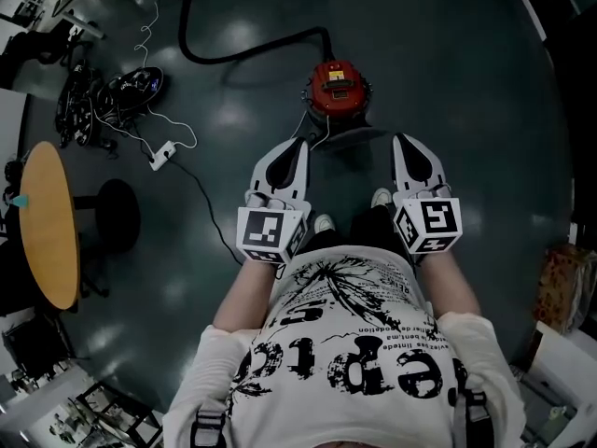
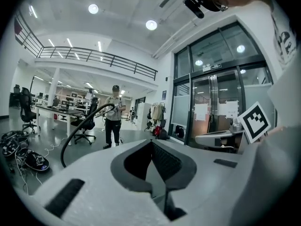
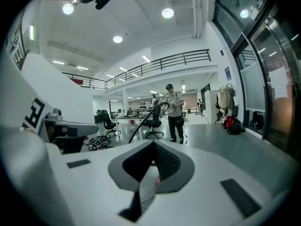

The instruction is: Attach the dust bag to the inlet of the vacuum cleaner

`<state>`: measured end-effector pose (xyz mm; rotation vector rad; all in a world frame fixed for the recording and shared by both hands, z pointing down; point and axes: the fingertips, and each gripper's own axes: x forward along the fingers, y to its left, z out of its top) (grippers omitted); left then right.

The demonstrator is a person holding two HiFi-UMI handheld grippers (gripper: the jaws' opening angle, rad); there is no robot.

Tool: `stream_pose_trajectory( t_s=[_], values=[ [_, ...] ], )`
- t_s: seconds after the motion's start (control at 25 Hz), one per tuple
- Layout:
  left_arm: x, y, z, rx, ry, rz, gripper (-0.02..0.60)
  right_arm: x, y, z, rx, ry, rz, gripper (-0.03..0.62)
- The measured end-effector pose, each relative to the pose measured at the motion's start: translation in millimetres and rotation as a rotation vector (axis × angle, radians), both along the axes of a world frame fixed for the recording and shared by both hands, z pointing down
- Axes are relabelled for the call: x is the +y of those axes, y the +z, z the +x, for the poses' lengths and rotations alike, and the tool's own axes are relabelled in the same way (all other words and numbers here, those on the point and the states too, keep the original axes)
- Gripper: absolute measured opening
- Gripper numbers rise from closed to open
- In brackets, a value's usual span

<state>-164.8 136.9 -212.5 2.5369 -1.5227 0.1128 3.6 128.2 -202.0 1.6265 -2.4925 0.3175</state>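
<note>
White plastic, both pairs pressed shut on nothing: left tongs [image 1: 299, 145] and right tongs [image 1: 402, 141] side by side.
Red round canister vacuum cleaner [image 1: 338, 87] stands on the dark glossy floor [image 1: 466, 82] just ahead of the tips, about midway between them; thick black hose [image 1: 224, 60] loops from it toward upper left. Round wooden tabletop [image 1: 47, 222] well off to the left.
</note>
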Motion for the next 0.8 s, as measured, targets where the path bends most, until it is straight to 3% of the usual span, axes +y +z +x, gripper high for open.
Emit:
stream_pose_trajectory(
  t_s=[0.2, 0.44, 0.8],
  values=[
    [9, -12, -1, -0.047, 0.014, 0.058, 0.003, 6, -5, -2, -0.075, 0.030, -0.024, 0.002],
    [6, -17, 5, -0.004, 0.033, 0.075, 0.003, 8, -7, -6, 0.005, 0.010, 0.031, 0.002],
    [5, -23, -4, 0.012, 0.030, 0.062, 0.003, 10, -19, -13, 0.038, 0.002, 0.051, 0.002]
  ],
)
